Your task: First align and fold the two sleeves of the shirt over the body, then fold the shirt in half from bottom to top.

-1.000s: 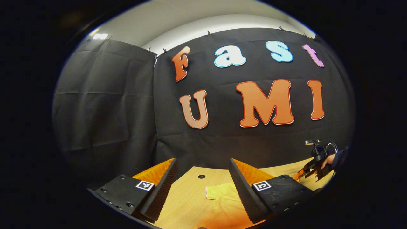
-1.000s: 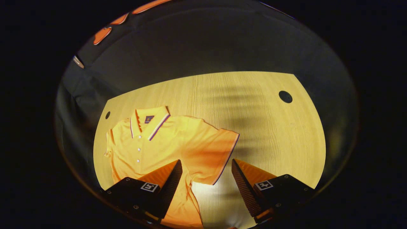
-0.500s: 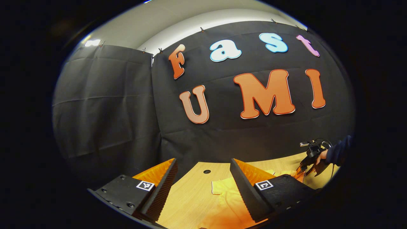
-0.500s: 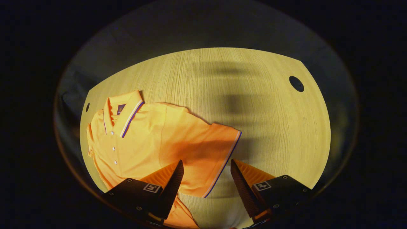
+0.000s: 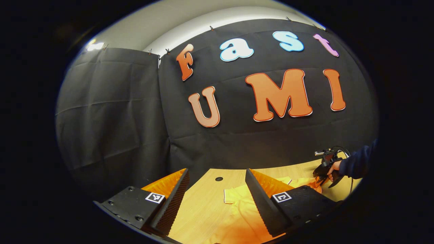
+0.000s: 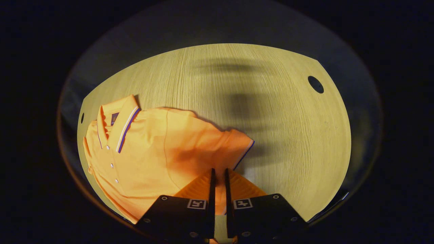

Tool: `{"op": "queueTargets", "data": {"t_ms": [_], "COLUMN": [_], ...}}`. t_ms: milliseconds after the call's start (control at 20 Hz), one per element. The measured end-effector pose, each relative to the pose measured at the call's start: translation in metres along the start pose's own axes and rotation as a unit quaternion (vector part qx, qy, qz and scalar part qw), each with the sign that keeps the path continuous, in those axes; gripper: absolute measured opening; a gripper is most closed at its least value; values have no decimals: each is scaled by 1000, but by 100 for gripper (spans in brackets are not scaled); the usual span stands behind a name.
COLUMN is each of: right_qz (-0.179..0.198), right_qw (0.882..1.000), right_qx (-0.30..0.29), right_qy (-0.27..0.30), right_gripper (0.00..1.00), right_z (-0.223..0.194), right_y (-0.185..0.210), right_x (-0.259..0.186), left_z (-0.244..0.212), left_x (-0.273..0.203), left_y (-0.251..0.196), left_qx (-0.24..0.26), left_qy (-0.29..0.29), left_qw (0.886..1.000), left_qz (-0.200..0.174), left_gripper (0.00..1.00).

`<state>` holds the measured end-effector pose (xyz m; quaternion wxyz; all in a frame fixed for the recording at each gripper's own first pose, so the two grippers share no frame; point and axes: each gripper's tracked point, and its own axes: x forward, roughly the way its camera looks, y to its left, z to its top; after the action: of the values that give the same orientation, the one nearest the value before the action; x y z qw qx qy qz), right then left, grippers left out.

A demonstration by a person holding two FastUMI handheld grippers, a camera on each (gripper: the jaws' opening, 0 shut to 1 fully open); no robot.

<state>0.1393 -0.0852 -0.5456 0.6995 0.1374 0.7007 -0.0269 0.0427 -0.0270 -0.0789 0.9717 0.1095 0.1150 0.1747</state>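
Orange polo shirt [image 6: 152,152] lies flat on the light wood-grain table [image 6: 278,135], front up; in the right gripper view its collar [image 6: 118,122] sits at the far left and the body runs toward the lower edge of the view, so the long axis goes from upper left down toward the camera; the sleeve [image 6: 227,149] sticks out to the right, its cuff edged with a white and dark blue stripe; same striping on the collar edge; small dark patch inside the neck, too small to read; row of small white buttons [image 6: 112,165] down the placket; fabric looks like a fine knit, lightly rumpled near the sleeve.

Right gripper [image 6: 218,174] is clenched on the sleeve cuff, fingers pressed nearly together with the cloth between them; square black-and-white tags on both finger mounts.

Left gripper [image 5: 217,183] is spread wide, nothing between its ribbed wedge-shaped fingers, held above the table; the shirt's other sleeve [image 5: 234,200] lies below it; farther right a hand [image 5: 334,166] in a dark sleeve holds the other gripper down on the shirt; round cable hole [image 5: 219,178] in the tabletop; black creased cloth wall [image 5: 112,112] behind.
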Motion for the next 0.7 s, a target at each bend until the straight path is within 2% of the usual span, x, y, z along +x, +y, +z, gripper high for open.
{"op": "queueTargets", "data": {"t_ms": [100,150,400,600,700], "right_qz": [43,66,119,140,168], "right_qw": [999,997,988,984,978], "right_qx": [25,48,83,80,96], "right_qy": [11,16,-54,-79,-75], "right_gripper": [7,8,7,7,7], "right_z": [-5,-7,22,28,28], "right_y": [11,18,43,77,107], "right_x": [-2,-8,-51,-77,-87], "left_z": [-1,-2,-21,-41,-55], "left_x": [-5,-6,12,45,68], "left_y": [-1,0,16,32,40], "left_qx": [4,5,-17,-43,-54], "left_qy": [-5,-4,12,26,40], "left_qw": [1000,1000,1000,998,996], "left_qz": [-5,-8,-22,-39,-51], "left_gripper": [100,100,99,99,99]}}
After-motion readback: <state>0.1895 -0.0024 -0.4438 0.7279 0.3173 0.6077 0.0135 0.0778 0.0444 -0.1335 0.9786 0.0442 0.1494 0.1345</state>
